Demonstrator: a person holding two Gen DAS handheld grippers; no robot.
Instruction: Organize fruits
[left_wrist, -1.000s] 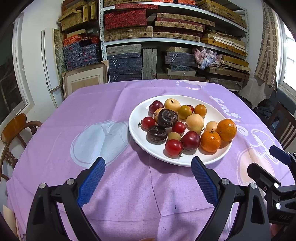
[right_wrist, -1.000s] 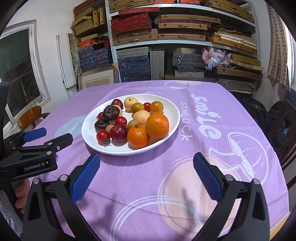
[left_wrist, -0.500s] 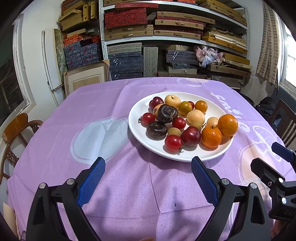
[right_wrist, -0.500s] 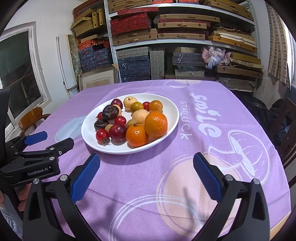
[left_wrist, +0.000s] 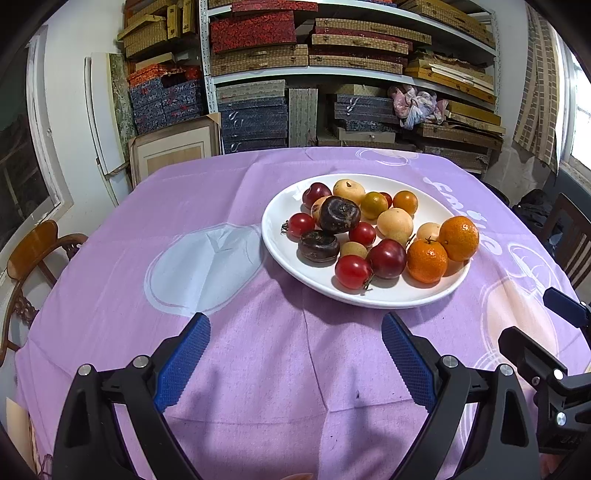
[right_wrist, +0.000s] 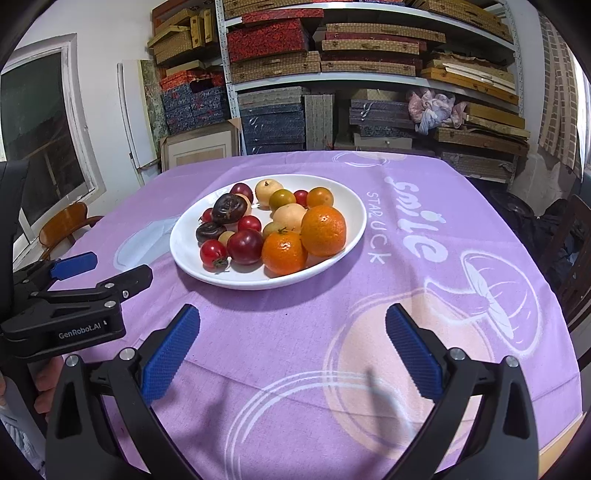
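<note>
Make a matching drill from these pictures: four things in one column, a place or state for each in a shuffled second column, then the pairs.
Things:
1. two oranges
2. wrinkled dark fruit
3. white plate
4. left claw

Places or states:
A. open, holding nothing, above the cloth
B. on the purple tablecloth, holding all the fruit
C. side by side at the plate's near right edge
D. left part of the plate, resting against paler fruit

Pairs: 1-C, 2-D, 3-B, 4-A
</note>
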